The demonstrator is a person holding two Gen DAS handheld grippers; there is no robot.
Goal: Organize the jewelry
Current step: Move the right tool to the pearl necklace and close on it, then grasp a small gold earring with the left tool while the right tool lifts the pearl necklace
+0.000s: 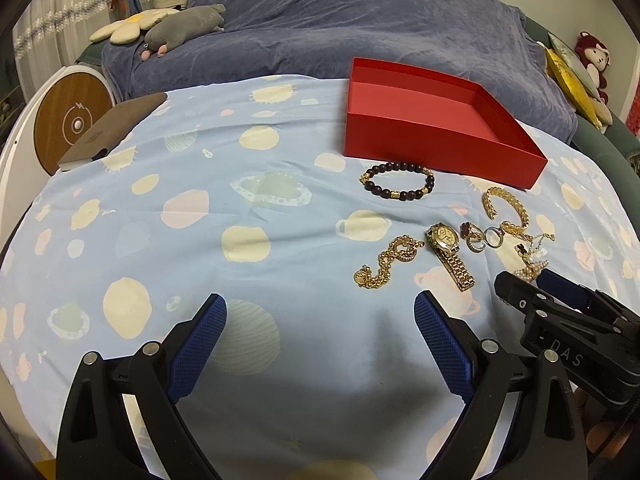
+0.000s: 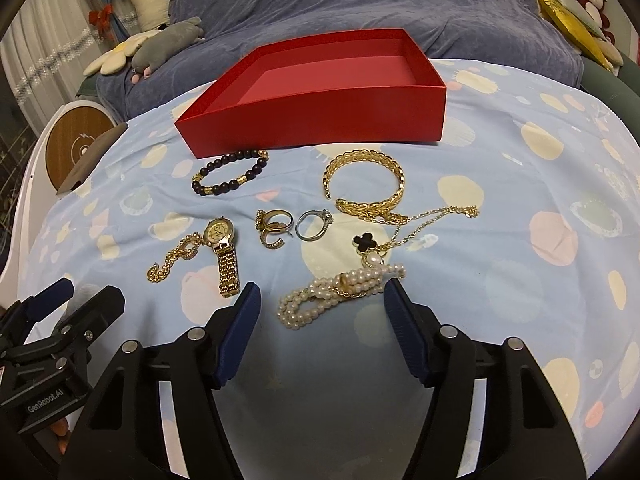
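- Your left gripper [image 1: 320,344] is hanging wide open over bare cloth [image 1: 224,184], holding nothing; if you are sweeping it rightward, a finger could be snagging the gold chain [image 1: 384,264] and dragging it.
- The watch [image 2: 222,256] and the rings [image 2: 276,228] are lying just left of your target; a low approach could be nudging them.
- Your right gripper [image 2: 320,312] is straddling the pearl bracelet [image 2: 340,288], jaws partly spread, pads not yet pressing; only its near loop is sitting between them, so closing here could be pinching a few beads and letting the rest slip.
- The clover pendant [image 2: 365,242] and its thin chain are touching the pearls, so lifting could be tangling them.
- The red box [image 2: 320,120] is waiting empty, behind the jewelry.
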